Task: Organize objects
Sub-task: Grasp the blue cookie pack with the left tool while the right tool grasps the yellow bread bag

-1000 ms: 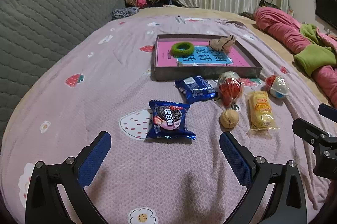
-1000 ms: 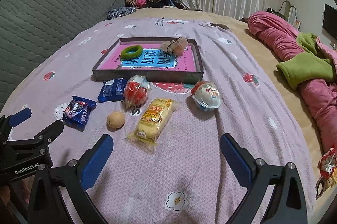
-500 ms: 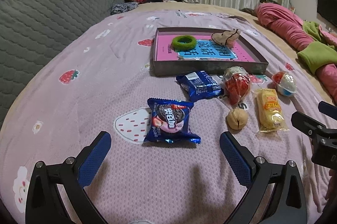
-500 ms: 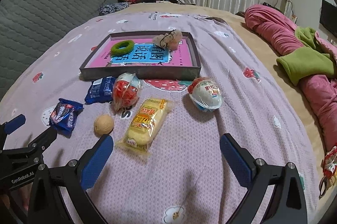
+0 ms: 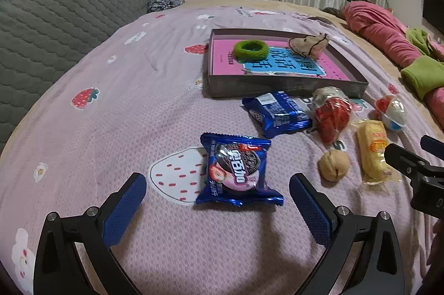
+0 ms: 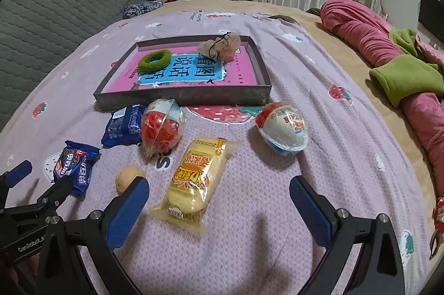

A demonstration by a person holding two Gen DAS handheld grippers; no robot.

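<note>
Jaws on both units stand spread and empty: the left gripper (image 5: 217, 198) straddles the cookie packet (image 5: 237, 173) at lower centre, the right gripper (image 6: 219, 200) frames the yellow cake packet (image 6: 197, 178), each apparently aligned for transfer to the tray (image 6: 177, 96) at upper centre.

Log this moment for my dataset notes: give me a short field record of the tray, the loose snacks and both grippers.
surface: bedspread with strawberry print
tray: holds green ring and beige pouch
loose snacks: cookie packet, blue packet, red bag, walnut, yellow cake pack, egg-shaped pack
left gripper: open, fingers either side of cookie packet, not gripping
right gripper: open, over yellow cake pack
</note>
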